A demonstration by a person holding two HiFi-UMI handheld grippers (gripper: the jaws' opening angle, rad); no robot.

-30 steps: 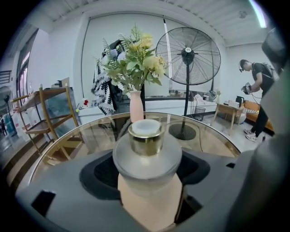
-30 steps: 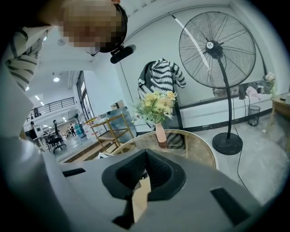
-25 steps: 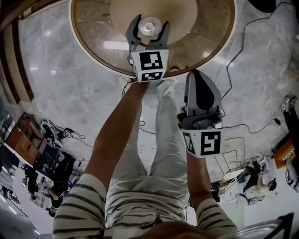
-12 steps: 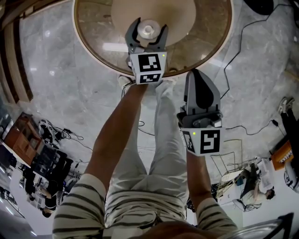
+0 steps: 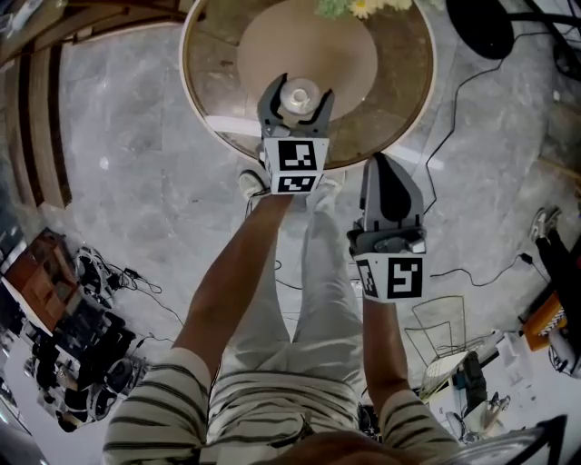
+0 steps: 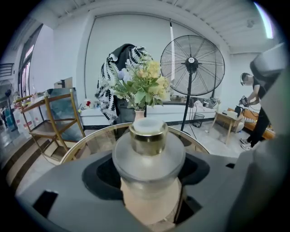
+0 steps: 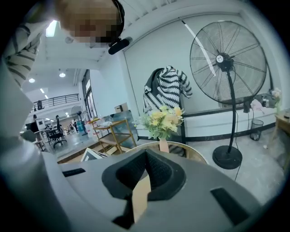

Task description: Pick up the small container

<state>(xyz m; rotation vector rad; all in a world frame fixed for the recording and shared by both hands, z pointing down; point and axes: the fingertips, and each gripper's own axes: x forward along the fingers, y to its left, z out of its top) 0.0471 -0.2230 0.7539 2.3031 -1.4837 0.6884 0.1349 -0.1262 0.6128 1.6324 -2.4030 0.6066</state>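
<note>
The small container is a frosted glass jar with a gold collar and a pale lid. My left gripper is shut on it, over the near part of the round glass table. In the left gripper view the container fills the gap between the jaws of the left gripper. Its base is hidden, so I cannot tell whether it touches the table. My right gripper hangs nearer my body, off the table, shut with nothing in it. The right gripper shows its pads pressed together.
A vase of yellow flowers stands at the table's far side. A big pedestal fan is behind it, with its base on the marble floor. A wooden shelf is to the left. Cables trail right of the table.
The head view has pulled back, so the table looks smaller and lower in frame. My left gripper stays shut on the container. The right gripper has barely moved.
</note>
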